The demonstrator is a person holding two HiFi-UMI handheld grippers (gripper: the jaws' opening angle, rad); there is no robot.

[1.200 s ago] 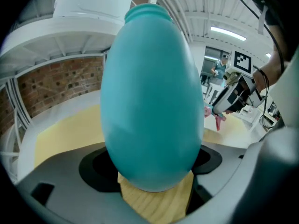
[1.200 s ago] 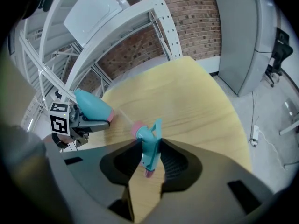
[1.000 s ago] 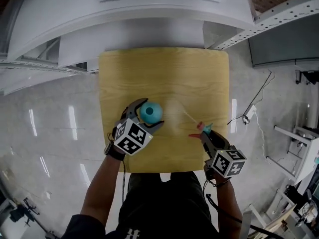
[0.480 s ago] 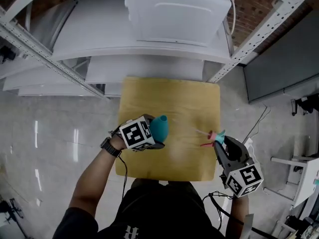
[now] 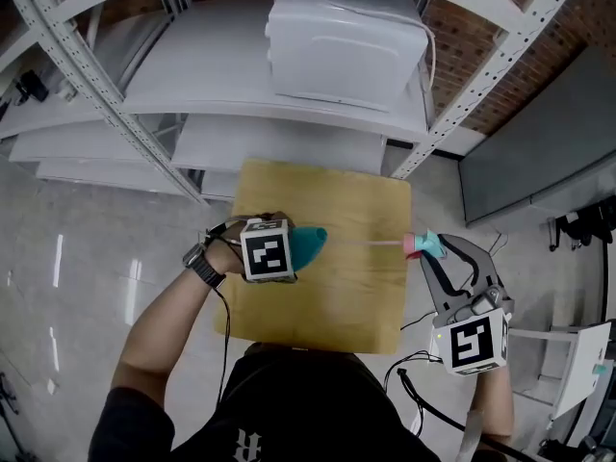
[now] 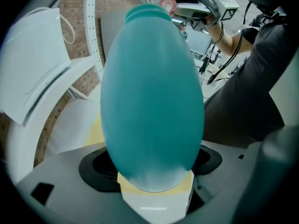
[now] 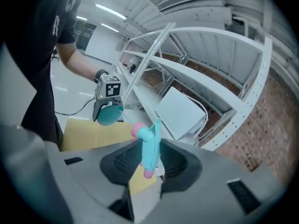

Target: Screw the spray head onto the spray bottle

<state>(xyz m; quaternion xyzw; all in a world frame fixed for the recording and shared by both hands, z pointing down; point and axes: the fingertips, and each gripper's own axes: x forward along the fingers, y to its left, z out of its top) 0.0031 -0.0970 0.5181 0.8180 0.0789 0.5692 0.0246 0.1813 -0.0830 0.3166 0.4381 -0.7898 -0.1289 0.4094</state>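
Teal plastic spray bottle [image 5: 313, 241] (left gripper [image 5: 294, 250] clamping it) and pink-and-teal spray head [image 7: 150, 146], pinched by right gripper [image 5: 441, 253], just lifted up, ready to mate.

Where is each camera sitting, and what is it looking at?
Head view: on the person's head, looking steeply down at the wooden table; both forearms, left tool and right tool show.
Left gripper view: on the left tool, looking along its jaws at the teal spray bottle they grip; the person's torso shows.
Right gripper view: on the right tool, looking along its jaws at the spray head they grip; the person's left arm shows.
Shared: each gripper view also shows the other tool.
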